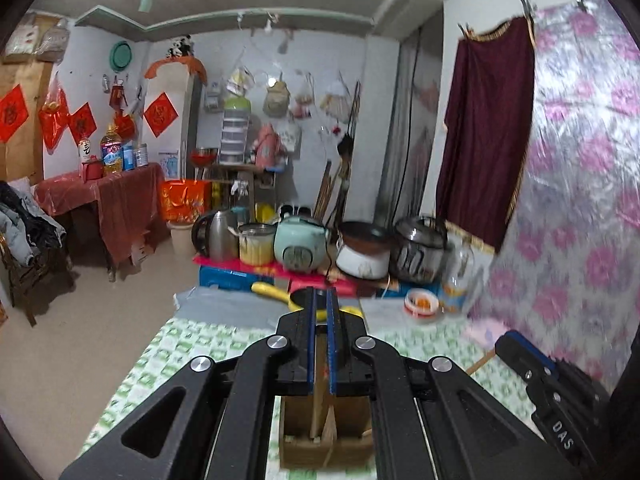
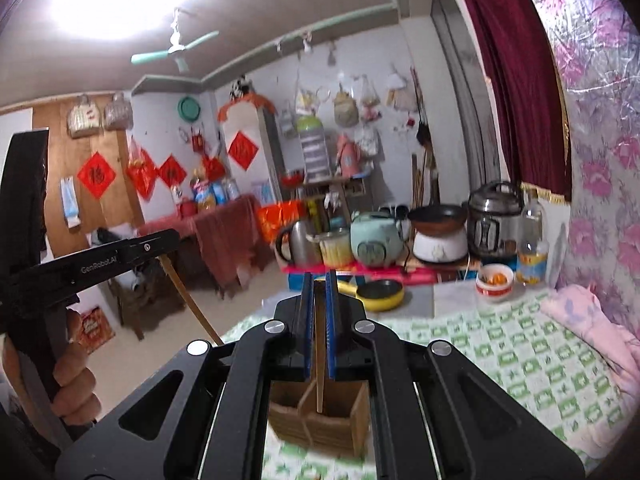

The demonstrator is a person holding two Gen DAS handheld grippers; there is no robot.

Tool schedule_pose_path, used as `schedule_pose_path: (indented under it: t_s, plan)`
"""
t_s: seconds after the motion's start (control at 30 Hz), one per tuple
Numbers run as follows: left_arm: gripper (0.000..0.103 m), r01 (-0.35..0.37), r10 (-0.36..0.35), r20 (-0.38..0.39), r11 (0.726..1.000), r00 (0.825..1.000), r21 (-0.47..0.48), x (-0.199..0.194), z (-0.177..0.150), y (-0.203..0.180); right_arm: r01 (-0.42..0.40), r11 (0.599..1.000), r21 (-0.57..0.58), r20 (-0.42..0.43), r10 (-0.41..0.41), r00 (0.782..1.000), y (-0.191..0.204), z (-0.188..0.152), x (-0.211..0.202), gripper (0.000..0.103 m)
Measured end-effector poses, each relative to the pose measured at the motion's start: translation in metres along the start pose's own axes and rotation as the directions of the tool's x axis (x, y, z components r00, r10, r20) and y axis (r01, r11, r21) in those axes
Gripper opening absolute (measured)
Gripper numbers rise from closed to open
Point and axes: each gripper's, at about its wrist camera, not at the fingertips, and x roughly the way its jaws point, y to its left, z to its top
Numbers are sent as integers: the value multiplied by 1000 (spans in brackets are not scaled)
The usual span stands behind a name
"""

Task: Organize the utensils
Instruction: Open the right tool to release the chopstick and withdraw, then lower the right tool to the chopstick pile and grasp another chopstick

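Green-and-white checked cloth-covered surface (image 2: 500, 356) under both grippers, pink folded fabric (image 2: 592, 320) at its right edge.

Brown cardboard divided organiser box (image 2: 320, 420) on checked cloth, directly below both grippers; open top, inner partitions forming compartments, plain tan walls. Same box (image 1: 326, 436) in left wrist view.

Left gripper (image 1: 321, 300): blue-padded jaws nearly shut on thin tan wooden stick (image 1: 318, 396), lower end down in box near central partition. Also seen from right wrist view at far left (image 2: 164, 246), stick (image 2: 190, 300) hanging slantwise below it.

Right gripper (image 2: 319, 280): jaws close together, clamping second thin tan wooden stick (image 2: 320, 360), upright, tip inside box at divider junction; exact compartment not discernible.

Yellow frying pan with dark interior (image 2: 382, 292) beyond gripper tips. Small white bowl with orange contents (image 2: 494, 280) further right, near wall.
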Motion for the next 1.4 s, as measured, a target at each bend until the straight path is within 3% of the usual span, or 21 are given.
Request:
schedule_pose_path:
  t_s: [0.1, 0.23, 0.3, 0.37, 0.4, 0.43, 0.5, 0.57, 0.67, 0.77, 0.83, 1.0, 1.2, 1.27, 1.4]
  plan:
    - [5, -39, 39, -7, 999, 999, 4, 32, -24, 4, 42, 999, -29, -47, -43, 998, -2, -28, 32, 6]
    - [5, -51, 44, -143, 998, 989, -44, 71, -62, 20, 27, 999, -29, -199, -33, 979, -12, -60, 62, 9]
    - [9, -48, 33, -202, 996, 979, -72, 76, -75, 30, 18, 1000, -10, -217, -20, 976, -16, -66, 57, 14]
    - [40, -64, 43, -226, 994, 973, -88, 72, -83, 37, 34, 999, -16, -197, -37, 980, -18, -68, 45, 38]
    - [71, -80, 58, -223, 992, 973, -95, 68, -89, 42, 50, 999, -20, -181, -52, 982, -18, -70, 38, 44]
    - [86, -97, 72, -213, 990, 974, -106, 63, -98, 46, 67, 997, -25, -166, -70, 984, -19, -73, 28, 50]
    - [89, -119, 92, -192, 983, 977, -136, 50, -107, 53, 78, 997, -15, -160, -80, 984, -20, -83, 12, 59]
    - [91, -136, 106, -220, 982, 970, -129, 43, -122, 58, 85, 996, 8, -174, -83, 981, -21, -95, 0, 79]
    - [91, -163, 125, -286, 980, 950, -113, 36, -152, 64, 97, 994, 40, -247, -84, 965, -25, -122, -14, 86]
    - [91, -166, 137, -367, 985, 920, -47, 27, -191, 61, 82, 993, 84, -360, -47, 932, -31, -155, -22, 89]
    - [92, -148, 143, -419, 989, 897, 21, 17, -220, 57, 56, 993, 103, -450, -4, 893, -34, -180, -27, 89]
    - [91, -40, 108, -506, 989, 856, 144, -24, -273, 47, 2, 1000, 29, -560, 15, 828, -24, -221, -53, 89]
    - [92, 132, -29, -581, 982, 814, 136, -74, -316, 30, -105, 993, -45, -610, 56, 791, 3, -250, -95, 89]
    - [92, 191, -59, -602, 969, 796, 158, -86, -330, 17, -122, 988, -89, -614, 42, 788, 14, -257, -106, 89]
    - [92, 257, -64, -614, 938, 787, 233, -97, -347, -3, -116, 978, -173, -607, -13, 795, 23, -263, -115, 89]
